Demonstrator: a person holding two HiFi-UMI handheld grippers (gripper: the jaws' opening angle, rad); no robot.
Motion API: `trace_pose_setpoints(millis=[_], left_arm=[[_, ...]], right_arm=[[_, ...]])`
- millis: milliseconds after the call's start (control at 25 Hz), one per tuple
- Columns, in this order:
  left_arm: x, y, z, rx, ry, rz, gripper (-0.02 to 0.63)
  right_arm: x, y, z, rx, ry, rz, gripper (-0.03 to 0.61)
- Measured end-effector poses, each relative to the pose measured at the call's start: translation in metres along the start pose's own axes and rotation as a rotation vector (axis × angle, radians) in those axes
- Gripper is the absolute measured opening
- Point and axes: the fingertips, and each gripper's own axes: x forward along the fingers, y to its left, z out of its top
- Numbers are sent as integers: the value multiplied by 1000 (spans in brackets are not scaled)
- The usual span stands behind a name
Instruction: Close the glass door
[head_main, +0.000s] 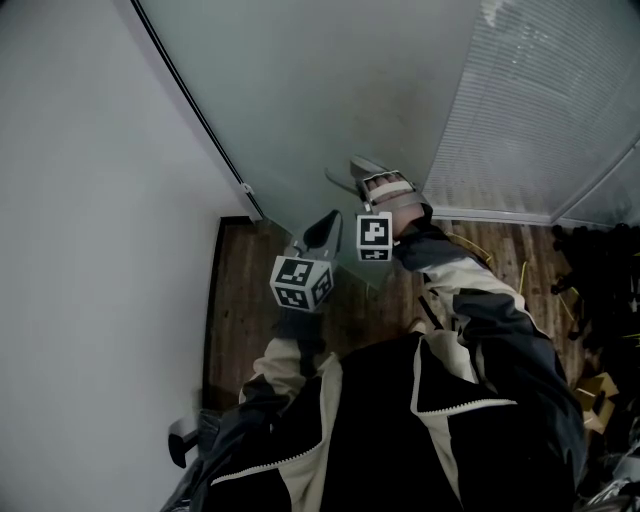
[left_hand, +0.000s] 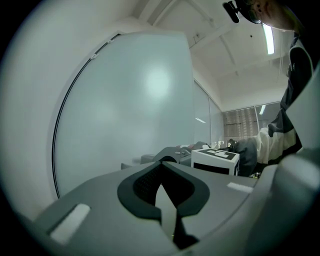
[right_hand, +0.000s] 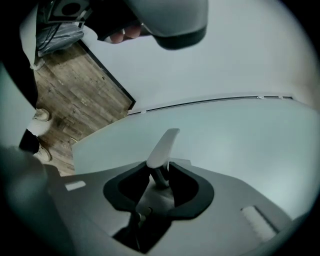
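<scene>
The frosted glass door (head_main: 330, 90) stands in front of me, with a grey lever handle (head_main: 343, 178) on it. My right gripper (head_main: 358, 172) reaches onto that handle. In the right gripper view the handle (right_hand: 164, 146) rises from between the jaws and the dark pads close on its neck. My left gripper (head_main: 325, 228) hangs a little below and left of the right one, apart from the door, with its jaws together and nothing in them. In the left gripper view the left gripper (left_hand: 161, 187) faces the door (left_hand: 125, 100), and the right gripper's marker cube (left_hand: 215, 161) shows beside it.
A white wall (head_main: 90, 200) runs along the left, meeting the door at a black edge strip (head_main: 200, 110). Wooden floor (head_main: 250, 300) lies below. A glass panel with blinds (head_main: 540, 110) stands at the right, with dark clutter and cables (head_main: 600, 280) on the floor beneath it.
</scene>
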Motion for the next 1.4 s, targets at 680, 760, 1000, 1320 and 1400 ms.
trace_pose_setpoints(millis=[680, 760, 1000, 1320, 1400], left_arm=[[77, 2, -9, -9, 47, -11, 3], [96, 0, -2, 3, 43, -14, 3], [149, 2, 12, 5, 26, 23, 3], [205, -3, 5, -3, 72, 42, 3], [217, -2, 5, 8, 70, 51, 3]], right_arm=[[92, -36, -99, 26, 110, -70, 126], [105, -42, -112, 23, 108, -70, 127], [148, -56, -149, 102, 73, -58, 127], [208, -84, -190, 134, 64, -39, 129], [222, -89, -199, 127, 62, -46, 129]])
